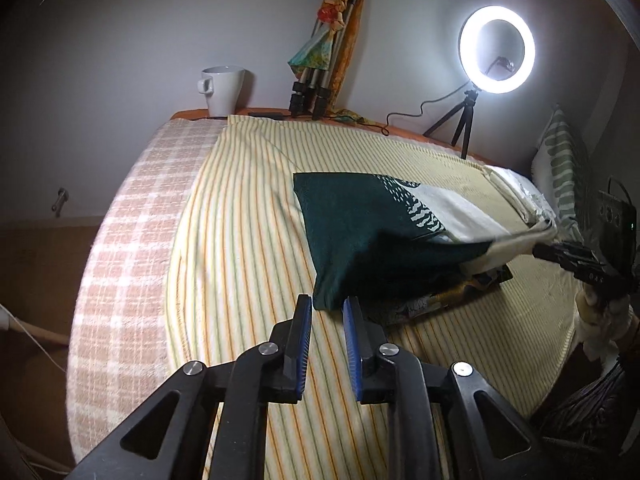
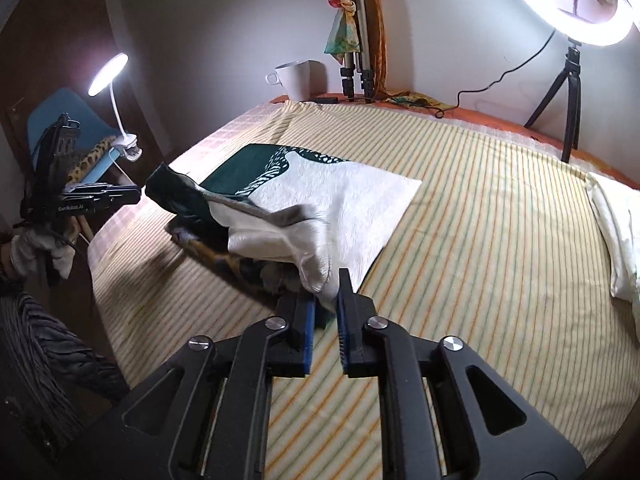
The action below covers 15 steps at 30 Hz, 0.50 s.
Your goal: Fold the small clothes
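A dark green and white patterned cloth lies on the striped bed cover, also in the right wrist view. My left gripper holds the cloth's dark green corner between its blue pads, lifted off the bed; in the right wrist view it shows at the left. My right gripper is shut on the white corner, lifted; in the left wrist view it shows at the right. A brown patterned cloth lies under the raised edge.
A white mug, a folded tripod and a lit ring light stand at the bed's far edge. A pillow lies at the right. A clip lamp and blue chair stand left of the bed.
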{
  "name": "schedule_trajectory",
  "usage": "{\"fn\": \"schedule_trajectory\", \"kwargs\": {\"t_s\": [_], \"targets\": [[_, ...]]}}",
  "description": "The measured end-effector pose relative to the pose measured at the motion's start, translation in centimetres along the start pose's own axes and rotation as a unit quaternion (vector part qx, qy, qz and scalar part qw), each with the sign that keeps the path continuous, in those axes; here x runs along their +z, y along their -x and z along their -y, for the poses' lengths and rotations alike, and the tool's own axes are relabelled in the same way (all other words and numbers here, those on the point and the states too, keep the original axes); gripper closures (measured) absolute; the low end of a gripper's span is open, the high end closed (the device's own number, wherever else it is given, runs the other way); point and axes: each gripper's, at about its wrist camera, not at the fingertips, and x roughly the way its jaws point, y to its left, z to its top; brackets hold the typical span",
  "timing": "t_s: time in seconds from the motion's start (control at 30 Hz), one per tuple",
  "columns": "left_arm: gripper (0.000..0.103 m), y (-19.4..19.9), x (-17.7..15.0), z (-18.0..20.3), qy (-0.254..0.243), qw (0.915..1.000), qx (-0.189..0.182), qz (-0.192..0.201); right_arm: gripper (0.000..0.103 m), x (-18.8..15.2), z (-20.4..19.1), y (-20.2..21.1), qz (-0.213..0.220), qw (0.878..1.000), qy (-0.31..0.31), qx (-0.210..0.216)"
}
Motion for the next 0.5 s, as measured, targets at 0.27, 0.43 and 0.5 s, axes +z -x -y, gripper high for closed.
{"fn": "schedule_trajectory", "kwargs": {"t_s": [0.27, 0.43, 0.5], "targets": [[0.075, -0.3, 0.2, -1.5, 0.059, 0.9982, -0.004, -0.009, 0.04, -1.4, 1.6, 2.6, 0.002, 0.997, -0.07, 0.028], [0.075, -1.2, 0.7, -0.2, 0.052, 0.9986, -0.003, -0.015, 0.04, -2.4, 3.6, 0.4, -0.035, 0.986, -0.159, 0.048], [0.074, -1.5, 0.9, 0.5, 0.041, 0.9991, -0.002, -0.013, 0.041, -2.7, 4.1, -0.9, -0.055, 0.979, -0.187, 0.063]]}}
